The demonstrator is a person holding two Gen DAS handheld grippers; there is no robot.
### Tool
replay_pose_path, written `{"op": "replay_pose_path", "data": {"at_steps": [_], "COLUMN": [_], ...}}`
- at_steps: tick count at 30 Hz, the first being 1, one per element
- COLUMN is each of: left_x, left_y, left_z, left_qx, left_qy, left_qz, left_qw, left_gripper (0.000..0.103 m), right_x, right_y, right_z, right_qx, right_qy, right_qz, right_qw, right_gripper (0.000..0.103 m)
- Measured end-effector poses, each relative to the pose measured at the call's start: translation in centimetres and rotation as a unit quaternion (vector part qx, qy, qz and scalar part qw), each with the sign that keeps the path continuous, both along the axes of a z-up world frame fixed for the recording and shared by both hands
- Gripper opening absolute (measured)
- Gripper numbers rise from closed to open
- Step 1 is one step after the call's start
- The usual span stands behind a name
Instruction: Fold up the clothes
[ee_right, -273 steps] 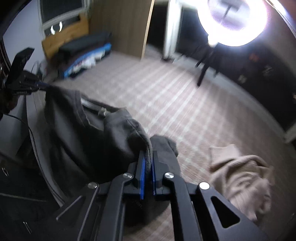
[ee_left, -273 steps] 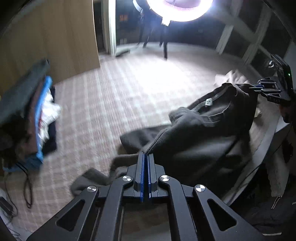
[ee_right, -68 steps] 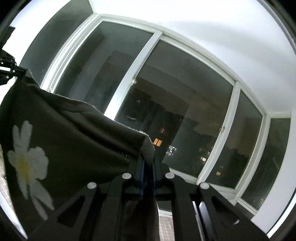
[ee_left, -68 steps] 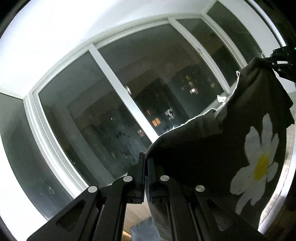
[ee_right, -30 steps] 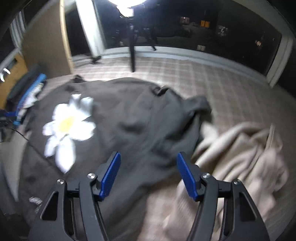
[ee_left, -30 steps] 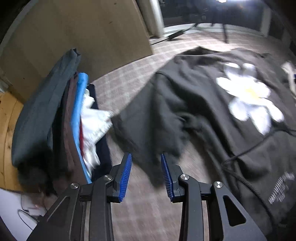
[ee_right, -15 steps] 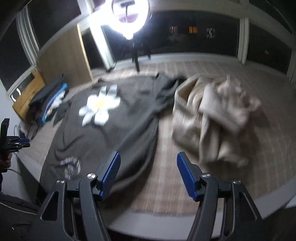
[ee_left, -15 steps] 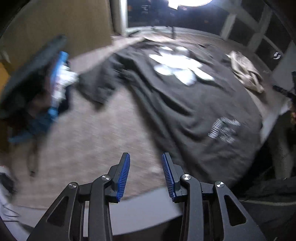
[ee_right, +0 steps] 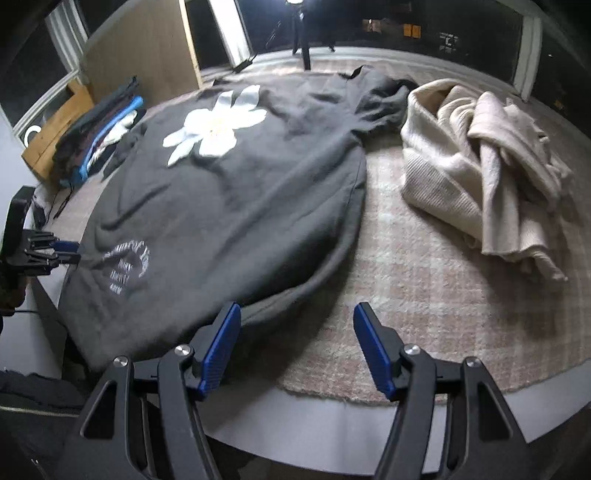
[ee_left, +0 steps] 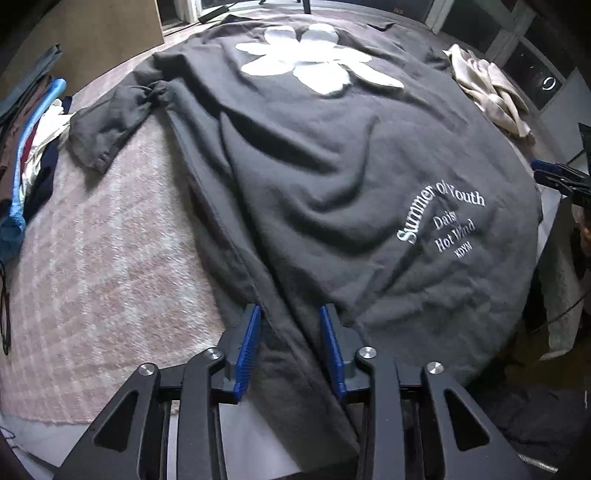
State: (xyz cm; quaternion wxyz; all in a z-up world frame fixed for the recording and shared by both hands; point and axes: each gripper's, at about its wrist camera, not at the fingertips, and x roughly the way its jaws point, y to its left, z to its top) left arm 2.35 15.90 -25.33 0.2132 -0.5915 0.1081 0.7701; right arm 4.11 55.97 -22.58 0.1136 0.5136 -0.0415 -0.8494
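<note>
On rug (ee_left: 92, 280), sweatshirt (ee_left: 332, 177) lengthwise, hem nearest

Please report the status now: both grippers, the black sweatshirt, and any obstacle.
Left gripper closing, hem between jaws, not pinched. Right gripper open, empty. Black sweatshirt spread flat, unfolded. Cream sweater heaped beside it.

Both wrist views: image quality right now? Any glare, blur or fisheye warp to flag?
Left wrist view: dim, strong barrel warp bulging the dark sweatshirt; its white flower print is blown out, while the lettering stays readable. Right wrist view: a lamp glares at the top edge, the sweatshirt lettering is soft, and the cream sweater is fairly sharp. Corners are black in both.
</note>
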Motion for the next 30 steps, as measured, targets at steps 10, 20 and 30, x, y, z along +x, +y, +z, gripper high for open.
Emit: {"op": "replay_pose_path", "data": {"at_steps": [10, 20, 30], "left_x": [0.5, -5.4, -11.0], "left_y": [-1.9, -9.6, -11.0], "left_z": [2.4, 12.6, 8.3], "left_qx": [0.084, 0.100, 0.043], "left_qy": [-0.001, 0.116, 0.083], "left_qz": [0.028, 0.102, 0.127], "left_qw": [0.9961, 0.9830, 0.9875], "left_gripper": [0.001, 0.000, 0.017], "right_x": [-0.5, -4.6, -17.5], "right_y": [-2.1, 1.7, 3.7], "right_z": [0.7, 11.4, 4.0], "right_qx": [-0.066, -0.089, -0.029], "right_qy": [0.003, 0.133, 0.004], "right_qz": [0.049, -0.001, -0.057], "right_qw": [0.997, 0.987, 0.998], "right_gripper": [0.003, 0.003, 0.022]}}
